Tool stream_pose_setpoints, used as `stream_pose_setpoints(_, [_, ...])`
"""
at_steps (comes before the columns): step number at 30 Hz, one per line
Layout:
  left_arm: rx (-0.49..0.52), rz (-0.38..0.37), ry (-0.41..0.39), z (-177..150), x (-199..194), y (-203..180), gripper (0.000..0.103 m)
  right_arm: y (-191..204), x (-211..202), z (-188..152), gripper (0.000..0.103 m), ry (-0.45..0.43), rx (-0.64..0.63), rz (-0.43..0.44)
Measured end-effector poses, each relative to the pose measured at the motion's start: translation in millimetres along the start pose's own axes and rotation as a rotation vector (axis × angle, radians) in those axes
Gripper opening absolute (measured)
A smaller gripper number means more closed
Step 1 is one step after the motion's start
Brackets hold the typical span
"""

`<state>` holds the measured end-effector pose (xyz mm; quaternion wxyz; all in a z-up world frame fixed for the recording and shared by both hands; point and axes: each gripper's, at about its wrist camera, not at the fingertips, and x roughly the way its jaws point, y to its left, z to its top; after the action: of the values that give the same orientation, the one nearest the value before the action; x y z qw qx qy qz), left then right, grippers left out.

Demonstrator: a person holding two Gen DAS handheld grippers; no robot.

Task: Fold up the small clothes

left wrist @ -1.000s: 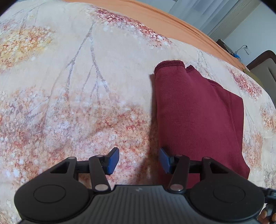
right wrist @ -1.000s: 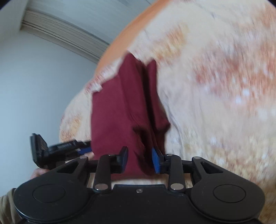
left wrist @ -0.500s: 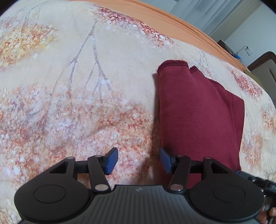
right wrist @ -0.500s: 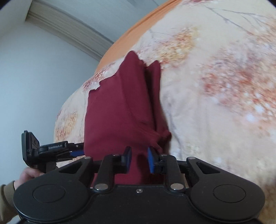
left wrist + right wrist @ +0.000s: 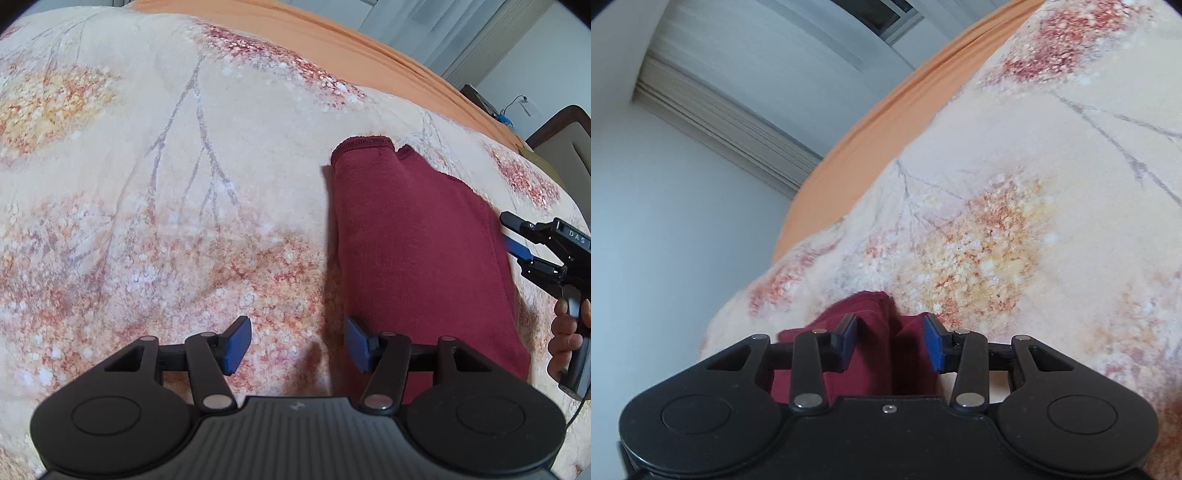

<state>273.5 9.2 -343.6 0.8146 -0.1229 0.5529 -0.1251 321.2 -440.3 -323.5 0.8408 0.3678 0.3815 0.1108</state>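
A dark red knit garment (image 5: 417, 243) lies folded in a long strip on the floral blanket (image 5: 166, 192). My left gripper (image 5: 297, 345) is open and empty, just above the blanket at the garment's near left edge. My right gripper (image 5: 891, 341) is open, with the garment's far end (image 5: 875, 325) showing between its blue pads. It also shows in the left wrist view (image 5: 517, 247) at the garment's right edge, with the hand that holds it.
The blanket covers an orange sheet (image 5: 332, 33) at the bed's far side. A brown headboard or chair (image 5: 561, 136) stands at the right. A grey wall and curtains (image 5: 720, 110) lie beyond the bed.
My right gripper has opened wider and moved along the garment toward its far end. The left gripper has stayed open and almost still.
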Motion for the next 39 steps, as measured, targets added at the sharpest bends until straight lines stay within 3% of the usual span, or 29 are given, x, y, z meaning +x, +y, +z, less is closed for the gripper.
stream_pose_setpoints(2, [-0.002, -0.017, -0.008, -0.1, -0.8, 1.8, 0.062, -7.4, -18.6, -9.8, 0.069, -0.004, 0.017, 0.049])
stream_pose_setpoints(4, [-0.013, -0.052, -0.013, -0.8, -0.1, 4.0, 0.062, -15.4, -33.8, -19.1, 0.073, 0.031, 0.041, 0.081])
stream_pose_setpoints(7, [-0.043, -0.082, -0.011, -1.3, 6.1, 5.8, 0.062, -27.0, -51.2, -38.9, 0.074, 0.066, 0.069, 0.095])
stream_pose_setpoints(14, [-0.226, -0.177, -0.052, 1.7, 10.3, 23.6, 0.062, -39.0, -57.9, -71.9, 0.075, 0.099, 0.111, 0.076])
stream_pose_setpoints(19, [-0.265, -0.241, -0.092, 6.9, -0.4, 28.4, 0.062, -35.2, -48.4, -66.6, 0.077, 0.097, 0.103, 0.084])
stream_pose_setpoints(24, [-0.301, -0.406, -0.037, 2.0, 13.3, 27.0, 0.069, -33.1, -37.7, -61.4, 0.078, 0.111, 0.082, 0.085])
stream_pose_setpoints(27, [-0.332, -0.431, -0.019, -2.9, 31.5, 24.7, 0.069, -38.3, -33.3, -62.0, 0.077, 0.113, 0.091, 0.086])
stream_pose_setpoints(32, [-0.478, -0.493, -0.035, -8.1, 60.0, 27.0, 0.068, -44.4, -25.7, -63.3, 0.076, 0.112, 0.12, 0.117])
stream_pose_setpoints(39, [-0.53, -0.515, -0.035, -6.9, 78.2, 19.7, 0.067, -30.8, 4.9, -59.7, 0.072, 0.124, 0.138, 0.172])
